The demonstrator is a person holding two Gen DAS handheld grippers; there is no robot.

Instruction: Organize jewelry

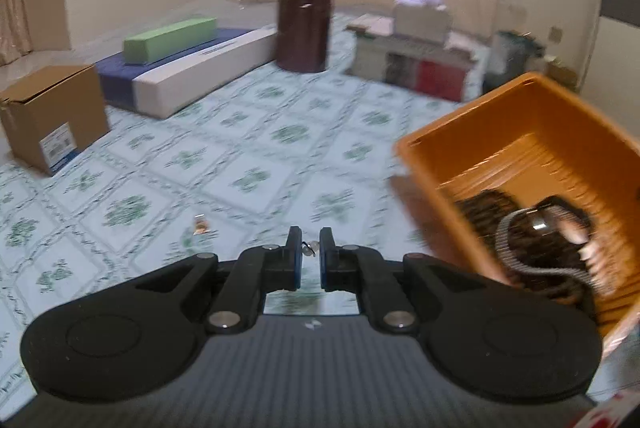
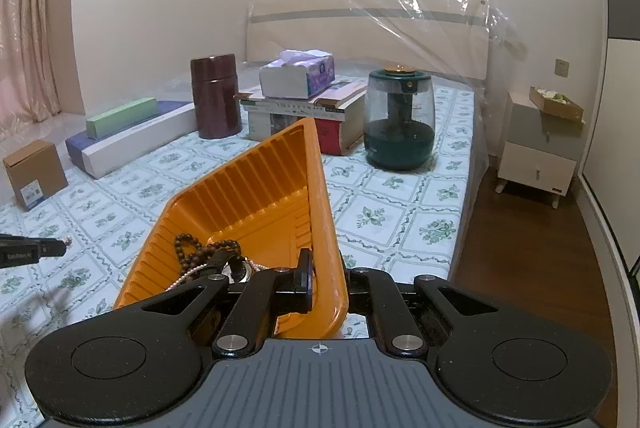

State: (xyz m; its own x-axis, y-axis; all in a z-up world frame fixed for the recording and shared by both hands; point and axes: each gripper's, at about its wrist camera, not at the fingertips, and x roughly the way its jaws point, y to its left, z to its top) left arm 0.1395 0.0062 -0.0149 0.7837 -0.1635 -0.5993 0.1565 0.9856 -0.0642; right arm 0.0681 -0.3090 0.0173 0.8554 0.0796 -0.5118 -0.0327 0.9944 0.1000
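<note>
Clamping the rim of the tilted orange ribbed plastic tray (image 2: 256,195), the right gripper (image 2: 326,278) lifts it off the green floral bedsheet (image 2: 400,203), with dark wooden prayer beads (image 2: 200,252) and a watch piled at its low end. Beside it, the left gripper (image 1: 310,252) pinches a small silvery earring (image 1: 309,248); another tiny trinket (image 1: 200,224) lies on the sheet

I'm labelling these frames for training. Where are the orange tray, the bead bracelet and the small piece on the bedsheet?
orange tray (image 2: 264,183): right wrist view, ribbed inner wall.
bead bracelet (image 2: 188,252): right wrist view, dark bead loop inside the tray.
small piece (image 1: 200,224): left wrist view, its blurred middle.
</note>
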